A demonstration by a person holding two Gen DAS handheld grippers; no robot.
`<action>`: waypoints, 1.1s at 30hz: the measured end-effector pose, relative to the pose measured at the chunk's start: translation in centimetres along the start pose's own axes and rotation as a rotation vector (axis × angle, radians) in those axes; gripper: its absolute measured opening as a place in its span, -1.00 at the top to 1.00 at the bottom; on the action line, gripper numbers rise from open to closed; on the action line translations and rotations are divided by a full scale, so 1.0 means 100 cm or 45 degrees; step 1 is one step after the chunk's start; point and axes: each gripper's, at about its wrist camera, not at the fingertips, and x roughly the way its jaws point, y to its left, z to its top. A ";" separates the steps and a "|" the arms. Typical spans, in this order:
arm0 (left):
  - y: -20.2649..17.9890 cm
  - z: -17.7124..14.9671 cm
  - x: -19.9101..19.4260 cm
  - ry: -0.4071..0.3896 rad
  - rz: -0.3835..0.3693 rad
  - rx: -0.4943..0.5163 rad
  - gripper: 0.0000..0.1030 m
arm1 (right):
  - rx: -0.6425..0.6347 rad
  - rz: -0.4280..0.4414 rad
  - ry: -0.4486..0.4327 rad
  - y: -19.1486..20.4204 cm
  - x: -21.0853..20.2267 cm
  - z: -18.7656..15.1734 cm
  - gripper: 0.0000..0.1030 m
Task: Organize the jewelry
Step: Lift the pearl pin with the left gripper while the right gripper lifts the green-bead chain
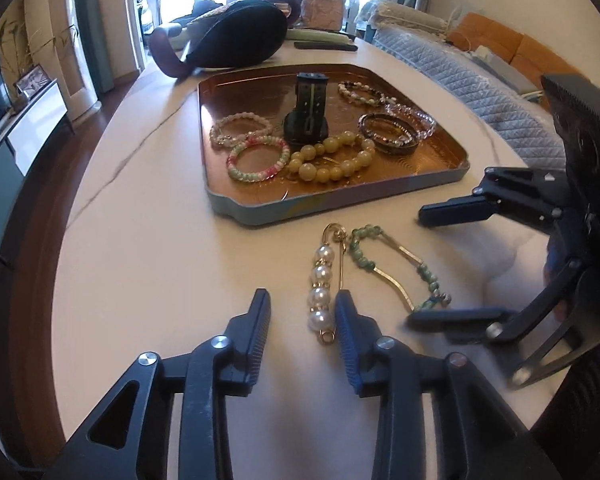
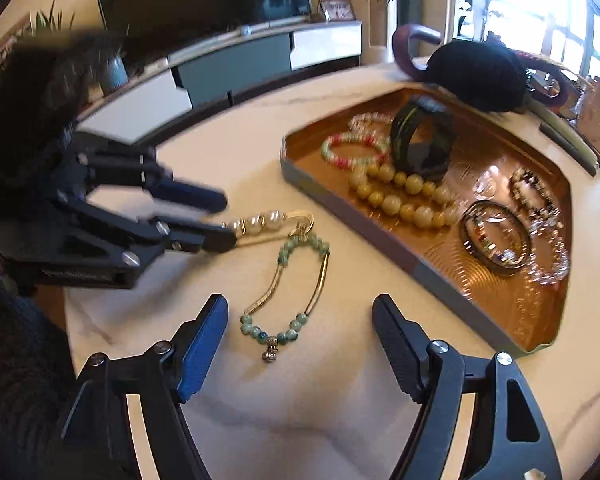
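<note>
A pearl brooch pin [image 1: 321, 285] lies on the white table, its near end between the open jaws of my left gripper [image 1: 302, 308]. It also shows in the right wrist view [image 2: 260, 222], with the left gripper [image 2: 223, 218] around its end. A green-bead and gold bracelet [image 1: 396, 270] lies right of the pin. My right gripper [image 2: 300, 312] is open just before that bracelet [image 2: 290, 296]; it also shows in the left wrist view [image 1: 416, 268]. A gold tray [image 1: 440, 176] holds several bead bracelets, a yellow bead strand [image 1: 332, 160] and a black watch [image 1: 308, 114].
A black bag [image 1: 236, 36] with a maroon strap sits behind the tray [image 2: 412, 268]. A pink pouch [image 1: 324, 0] and a dark flat bar stand at the far table edge. A grey quilted sofa [image 1: 480, 92] lies right of the table. A TV cabinet [image 2: 260, 60] stands beyond.
</note>
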 end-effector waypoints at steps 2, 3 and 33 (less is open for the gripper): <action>-0.002 0.002 0.003 -0.011 -0.020 -0.006 0.26 | -0.048 -0.047 -0.002 0.006 0.003 0.001 -0.39; -0.004 0.004 0.004 -0.012 -0.012 0.002 0.26 | -0.040 -0.042 0.002 0.006 0.004 0.003 -0.37; -0.023 0.005 0.003 0.046 0.148 0.013 0.72 | -0.031 -0.116 0.007 -0.031 -0.014 -0.003 0.75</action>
